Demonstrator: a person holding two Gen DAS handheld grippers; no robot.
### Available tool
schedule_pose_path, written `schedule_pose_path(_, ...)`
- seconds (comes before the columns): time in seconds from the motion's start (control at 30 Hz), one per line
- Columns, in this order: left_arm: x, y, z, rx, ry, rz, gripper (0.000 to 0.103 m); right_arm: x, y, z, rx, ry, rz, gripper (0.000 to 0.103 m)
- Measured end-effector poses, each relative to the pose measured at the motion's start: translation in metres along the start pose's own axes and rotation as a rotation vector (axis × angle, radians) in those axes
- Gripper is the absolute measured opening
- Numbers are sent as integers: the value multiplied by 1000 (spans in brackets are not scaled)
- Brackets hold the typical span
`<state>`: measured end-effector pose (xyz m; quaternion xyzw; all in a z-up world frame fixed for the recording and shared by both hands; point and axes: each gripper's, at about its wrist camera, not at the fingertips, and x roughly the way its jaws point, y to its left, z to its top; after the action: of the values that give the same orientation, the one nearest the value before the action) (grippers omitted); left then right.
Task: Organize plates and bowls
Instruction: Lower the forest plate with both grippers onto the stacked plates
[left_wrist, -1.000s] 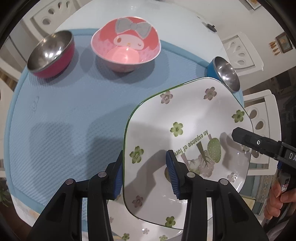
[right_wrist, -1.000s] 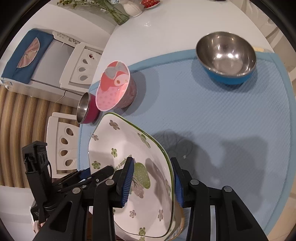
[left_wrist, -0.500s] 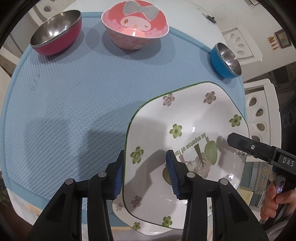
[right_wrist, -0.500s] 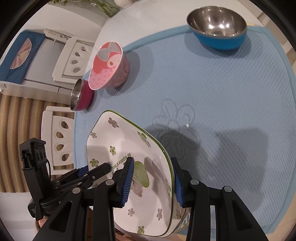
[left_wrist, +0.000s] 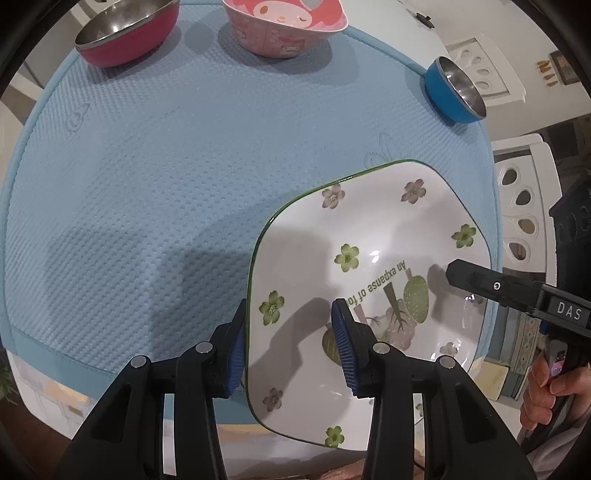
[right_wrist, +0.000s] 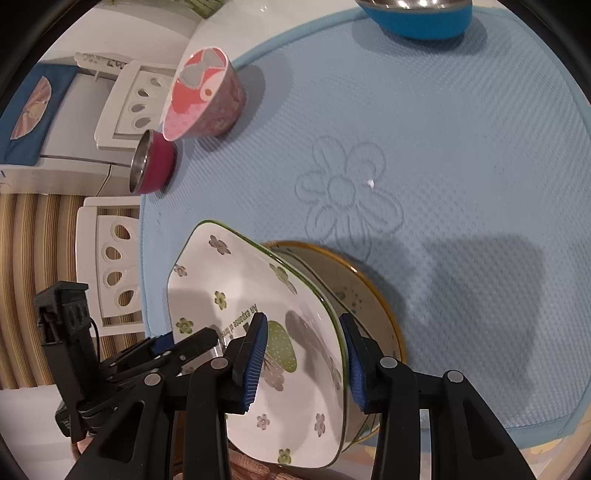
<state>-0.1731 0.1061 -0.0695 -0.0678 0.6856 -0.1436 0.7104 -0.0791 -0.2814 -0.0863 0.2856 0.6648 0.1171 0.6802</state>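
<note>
Red bowl (left_wrist: 125, 33), steel-lined, is seen at the far left of the blue mat (left_wrist: 155, 177) in the left wrist view, with the pink cartoon bowl (left_wrist: 284, 26) just to its right and apart from it. Nearer the camera, the left gripper (left_wrist: 288, 343) is spread across the left rim of the flowered square plate (left_wrist: 369, 280): one blue pad lies outside the rim and the other over the plate's inner face. Whether the pads are actually pressed onto the rim cannot be told. The plate is held tilted over the near right part of the mat. A blue bowl (left_wrist: 452, 96) is set at the mat's far right edge.

In the right wrist view, white chairs (right_wrist: 114, 266) are seen at the left beyond the mat. The plate (right_wrist: 258, 332) is straddled at its right rim by the right gripper (right_wrist: 303, 362), whose pads are likewise parted around the edge. A yellow-rimmed dish (right_wrist: 362, 291) is seen directly beneath the plate, resting on the mat beside an embossed flower (right_wrist: 347, 195).
</note>
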Motion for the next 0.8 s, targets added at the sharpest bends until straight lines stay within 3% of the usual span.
schedule_pose_path(0.53,4,-17,-7,63,-8,82,38,14,-13,-16,36,38,1,39)
schedule_pose_path(0.8,7,-13,-18,22,5,74,38,12,-13,-19,29,43,-16,39)
